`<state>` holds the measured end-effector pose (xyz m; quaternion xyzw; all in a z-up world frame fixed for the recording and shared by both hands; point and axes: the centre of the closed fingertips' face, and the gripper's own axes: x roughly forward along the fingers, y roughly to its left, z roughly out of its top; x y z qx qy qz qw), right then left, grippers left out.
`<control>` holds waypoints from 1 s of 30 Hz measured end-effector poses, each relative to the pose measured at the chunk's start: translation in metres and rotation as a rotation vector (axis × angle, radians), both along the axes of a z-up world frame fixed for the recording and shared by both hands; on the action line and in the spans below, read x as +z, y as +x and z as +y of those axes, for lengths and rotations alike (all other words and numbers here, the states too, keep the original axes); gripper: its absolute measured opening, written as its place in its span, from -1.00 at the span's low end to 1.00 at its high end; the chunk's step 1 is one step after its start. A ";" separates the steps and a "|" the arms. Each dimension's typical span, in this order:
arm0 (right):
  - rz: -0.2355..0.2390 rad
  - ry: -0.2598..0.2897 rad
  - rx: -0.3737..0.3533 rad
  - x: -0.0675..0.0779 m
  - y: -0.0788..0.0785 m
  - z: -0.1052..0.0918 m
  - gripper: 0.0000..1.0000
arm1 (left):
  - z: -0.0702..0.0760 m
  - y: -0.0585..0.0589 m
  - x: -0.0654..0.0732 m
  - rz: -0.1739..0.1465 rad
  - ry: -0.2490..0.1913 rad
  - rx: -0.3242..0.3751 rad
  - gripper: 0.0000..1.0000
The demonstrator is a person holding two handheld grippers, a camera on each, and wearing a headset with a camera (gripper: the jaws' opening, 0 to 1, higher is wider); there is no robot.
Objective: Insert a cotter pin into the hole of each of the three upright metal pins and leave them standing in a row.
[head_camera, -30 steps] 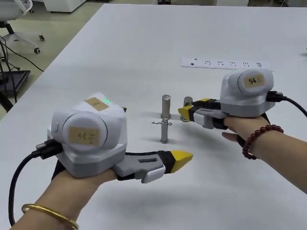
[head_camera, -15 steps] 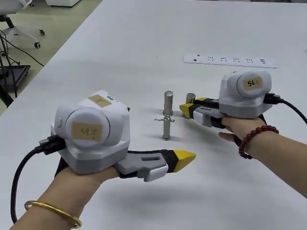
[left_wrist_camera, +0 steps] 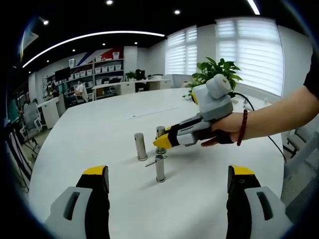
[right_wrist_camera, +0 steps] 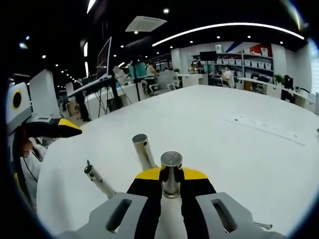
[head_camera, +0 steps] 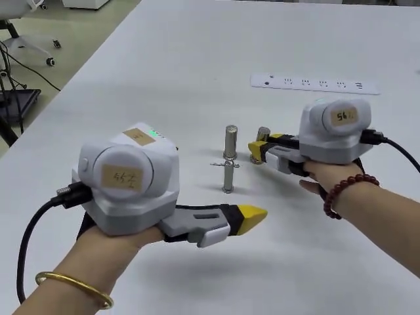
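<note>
While right tool [right_wrist_camera: 171, 180] clamps a metal pin [right_wrist_camera: 171, 162] | left tool [left_wrist_camera: 168, 173] gapes empty

Even, bright light from ceiling spotlights [left_wrist_camera: 177, 11] and a curved light strip [right_wrist_camera: 229, 25] casts faint shadows on the matte white table [head_camera: 197, 52] and glints off the polished steel pin [right_wrist_camera: 171, 174]; both gripper views bow at the edges.

Your headset looks down at the white table [head_camera: 197, 52]; both gripper cameras face each other low across the metal pins [head_camera: 228, 174], the right one closest.
</note>
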<state>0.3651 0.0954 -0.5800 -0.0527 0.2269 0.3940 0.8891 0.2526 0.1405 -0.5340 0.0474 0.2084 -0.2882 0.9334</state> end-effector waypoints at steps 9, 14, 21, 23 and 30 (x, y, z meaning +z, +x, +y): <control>-0.009 -0.014 -0.016 0.007 -0.017 -0.017 -0.84 | 0.004 0.001 0.002 -0.008 0.010 0.005 0.97; -0.012 -0.025 -0.029 0.010 -0.028 -0.032 -0.84 | 0.003 0.000 0.004 -0.010 0.011 0.006 0.97; 0.002 -0.037 -0.040 0.008 -0.049 -0.047 -0.84 | 0.002 0.000 0.005 -0.014 0.015 0.002 0.97; 0.001 -0.041 -0.038 0.008 -0.056 -0.050 -0.84 | 0.002 0.000 0.005 -0.014 0.016 0.000 0.97; 0.006 -0.053 -0.034 0.006 -0.071 -0.056 -0.84 | 0.001 -0.001 0.000 -0.001 0.029 -0.006 0.97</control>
